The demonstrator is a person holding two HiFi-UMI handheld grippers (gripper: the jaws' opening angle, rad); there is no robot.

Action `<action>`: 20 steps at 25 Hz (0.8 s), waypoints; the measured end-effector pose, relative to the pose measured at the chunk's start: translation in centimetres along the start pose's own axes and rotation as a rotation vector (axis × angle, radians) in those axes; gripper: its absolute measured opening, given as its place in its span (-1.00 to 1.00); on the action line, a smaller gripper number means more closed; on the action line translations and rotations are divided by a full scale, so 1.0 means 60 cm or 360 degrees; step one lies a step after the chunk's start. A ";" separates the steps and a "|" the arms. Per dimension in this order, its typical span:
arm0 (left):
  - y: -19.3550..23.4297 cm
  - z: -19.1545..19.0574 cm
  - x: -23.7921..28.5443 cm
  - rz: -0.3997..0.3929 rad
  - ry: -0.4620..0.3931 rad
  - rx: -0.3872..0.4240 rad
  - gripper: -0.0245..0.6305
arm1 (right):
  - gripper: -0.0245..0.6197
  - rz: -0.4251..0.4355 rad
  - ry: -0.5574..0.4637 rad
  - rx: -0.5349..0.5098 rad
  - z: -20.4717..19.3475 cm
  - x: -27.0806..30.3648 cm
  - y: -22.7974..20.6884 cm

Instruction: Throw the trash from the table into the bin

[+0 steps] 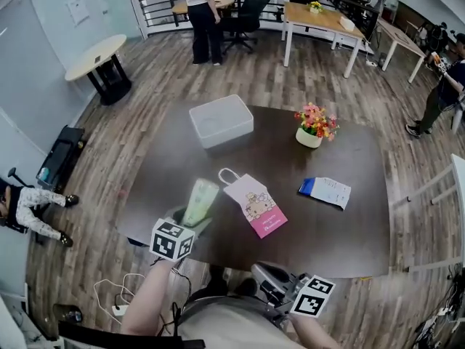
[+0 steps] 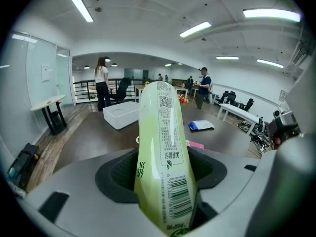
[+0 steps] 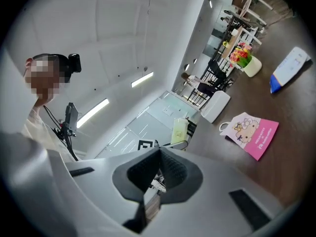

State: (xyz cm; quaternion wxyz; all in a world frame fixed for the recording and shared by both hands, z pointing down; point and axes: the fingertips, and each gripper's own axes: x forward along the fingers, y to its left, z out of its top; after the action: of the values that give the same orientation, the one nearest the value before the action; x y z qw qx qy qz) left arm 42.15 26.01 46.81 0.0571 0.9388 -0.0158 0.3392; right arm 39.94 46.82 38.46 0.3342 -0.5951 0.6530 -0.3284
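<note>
- Right tool point(image 1: 261, 273) sits closest, low by the person's body and off the near edge of the surface point(image 1: 349, 231). Its jaws are pressed together with nothing between them.
- Left tool point(image 1: 190, 222) is over the near-left edge of the surface. Its jaws are clamped on the lower end of a green pouch point(image 1: 200, 201), which stands up out of them, clear of the surface.
- Progress, judged: early. One piece of trash is in hand and none is visibly binned.
- White tub point(image 1: 221, 120) at the far side is probably the bin. It looks empty, though I cannot see its inside fully.
- Lying flat mid-surface, well apart from each other: pink gift bag point(image 1: 256, 206) and blue-and-white packet point(image 1: 325, 192).
- Flower pot point(image 1: 314, 127) is presumably not trash.
- Remaining: carry the pouch to the tub and release it, then clear the other items.
</note>
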 end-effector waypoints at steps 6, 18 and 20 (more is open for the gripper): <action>0.020 -0.011 -0.050 0.0079 -0.0046 -0.0038 -0.04 | -0.90 0.0056 0.0066 0.0009 -0.006 0.025 -0.002; 0.205 -0.087 -0.221 0.0161 -0.0287 -0.0191 -0.04 | -0.90 0.0077 0.0272 -0.0094 -0.120 0.226 0.075; 0.256 -0.112 -0.264 0.0165 -0.0333 -0.0237 -0.04 | -0.90 0.0082 0.0308 -0.0105 -0.165 0.277 0.107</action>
State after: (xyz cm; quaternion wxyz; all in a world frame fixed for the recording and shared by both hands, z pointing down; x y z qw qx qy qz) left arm 24.63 11.43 43.28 0.1071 0.9602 -0.0952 0.2397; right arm 27.01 31.03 37.96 0.2580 -0.5544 0.7077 -0.3538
